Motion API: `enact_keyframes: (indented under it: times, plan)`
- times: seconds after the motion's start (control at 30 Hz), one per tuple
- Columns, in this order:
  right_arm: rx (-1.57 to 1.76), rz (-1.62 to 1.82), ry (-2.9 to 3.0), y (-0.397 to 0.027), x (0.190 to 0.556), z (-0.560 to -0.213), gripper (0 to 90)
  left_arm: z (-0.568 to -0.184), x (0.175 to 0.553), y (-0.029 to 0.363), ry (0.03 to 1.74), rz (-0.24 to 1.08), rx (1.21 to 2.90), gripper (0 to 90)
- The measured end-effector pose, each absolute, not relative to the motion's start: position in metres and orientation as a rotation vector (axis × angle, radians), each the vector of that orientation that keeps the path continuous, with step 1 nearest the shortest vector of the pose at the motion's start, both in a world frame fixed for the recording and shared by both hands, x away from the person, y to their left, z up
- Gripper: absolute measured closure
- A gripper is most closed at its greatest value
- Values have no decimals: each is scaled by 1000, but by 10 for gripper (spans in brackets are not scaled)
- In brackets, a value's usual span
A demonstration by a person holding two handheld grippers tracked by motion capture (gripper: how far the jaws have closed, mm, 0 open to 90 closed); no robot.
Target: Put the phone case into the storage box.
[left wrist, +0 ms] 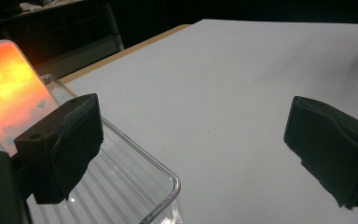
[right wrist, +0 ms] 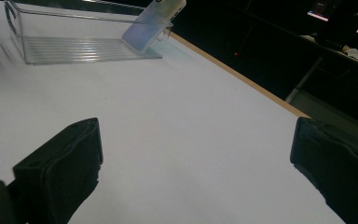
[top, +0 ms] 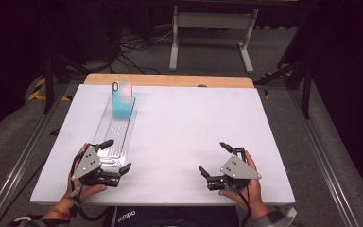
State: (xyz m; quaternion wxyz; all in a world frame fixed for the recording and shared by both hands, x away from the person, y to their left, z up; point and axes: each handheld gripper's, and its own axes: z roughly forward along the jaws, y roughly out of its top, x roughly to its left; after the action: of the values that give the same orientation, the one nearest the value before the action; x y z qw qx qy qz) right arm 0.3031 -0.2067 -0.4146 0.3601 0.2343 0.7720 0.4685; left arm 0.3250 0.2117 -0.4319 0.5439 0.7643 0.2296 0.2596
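While both tongs sit spread and empty, nothing is in hand yet. Left tongs (top: pixel 116 155) hover at the near end of the tray (top: pixel 105 124), one jaw over its corner, the other out over bare desk. Right tongs (top: pixel 214 158) rest low over the desk (top: pixel 194 123), well apart from the tray.

Phone (top: pixel 122 100) stands tilted at the tray's far end, leaning on the end wall, camera corner up. My read: either it's already dropped in and the job is done, or the pick-out hasn't begun; can't tell which.

Desk is a plain white board over a wood top. Beyond: dark room, grey carpet, cables (top: pixel 132 47) and a white frame leg (top: pixel 174 40) on the floor.
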Motion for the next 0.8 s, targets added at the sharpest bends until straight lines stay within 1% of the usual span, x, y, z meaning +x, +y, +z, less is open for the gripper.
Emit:
enact_keyframes:
  times: [0.8]
  plan:
    - [603,1181,2026,-204,307,-419,32,-431,328,211,548,611,1825,56]
